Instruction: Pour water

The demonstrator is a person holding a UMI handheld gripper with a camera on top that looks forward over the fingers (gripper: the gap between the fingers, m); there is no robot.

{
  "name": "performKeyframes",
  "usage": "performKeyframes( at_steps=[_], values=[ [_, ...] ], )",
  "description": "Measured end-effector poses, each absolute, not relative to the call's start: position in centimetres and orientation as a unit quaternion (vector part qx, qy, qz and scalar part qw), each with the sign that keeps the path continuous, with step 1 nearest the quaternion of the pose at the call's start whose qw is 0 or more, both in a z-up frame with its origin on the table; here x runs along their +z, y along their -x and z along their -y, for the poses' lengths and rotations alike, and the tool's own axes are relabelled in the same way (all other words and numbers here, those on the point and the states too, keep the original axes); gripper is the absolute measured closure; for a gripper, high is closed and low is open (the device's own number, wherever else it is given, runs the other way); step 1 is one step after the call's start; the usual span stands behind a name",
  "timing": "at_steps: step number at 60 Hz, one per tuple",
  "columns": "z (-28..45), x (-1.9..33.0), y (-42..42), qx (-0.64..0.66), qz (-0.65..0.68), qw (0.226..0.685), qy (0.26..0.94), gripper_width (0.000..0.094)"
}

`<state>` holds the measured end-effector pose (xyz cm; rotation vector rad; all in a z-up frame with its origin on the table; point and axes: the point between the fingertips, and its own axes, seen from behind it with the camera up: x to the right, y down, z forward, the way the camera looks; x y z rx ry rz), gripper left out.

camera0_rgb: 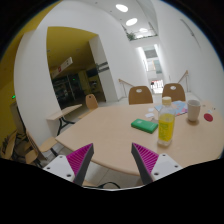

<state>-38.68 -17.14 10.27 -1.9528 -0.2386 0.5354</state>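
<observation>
claw (113, 160): hovering open, gripping nothing, pads apart. bottle (166, 128): standing upright on the table (100, 130), ahead and right of the fingers, likely awaiting pickup. cup (193, 110): sitting beyond the bottle, probably receiving the water. green item (145, 125): lying beside the bottle.

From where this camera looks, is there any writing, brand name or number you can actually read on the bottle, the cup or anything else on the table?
None can be read.
Bottle: yellow liquid, any label too small to read.
Cup: plain, no print visible.
Green object beside the bottle: no lettering legible.
Red object beyond the cup: too small to tell.
The tool is open, its fingers short of the bottle, holding nothing.
</observation>
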Motion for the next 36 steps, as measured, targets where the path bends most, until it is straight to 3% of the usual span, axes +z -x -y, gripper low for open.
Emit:
performKeyframes(
  at_steps=[21, 36],
  values=[
    [14.7, 10.3, 31.3, 0.164, 0.075, 0.553, 0.814, 0.0107],
    [6.1, 8.7, 24.3, 0.089, 0.045, 0.576, 0.811, 0.0112]
  ],
)
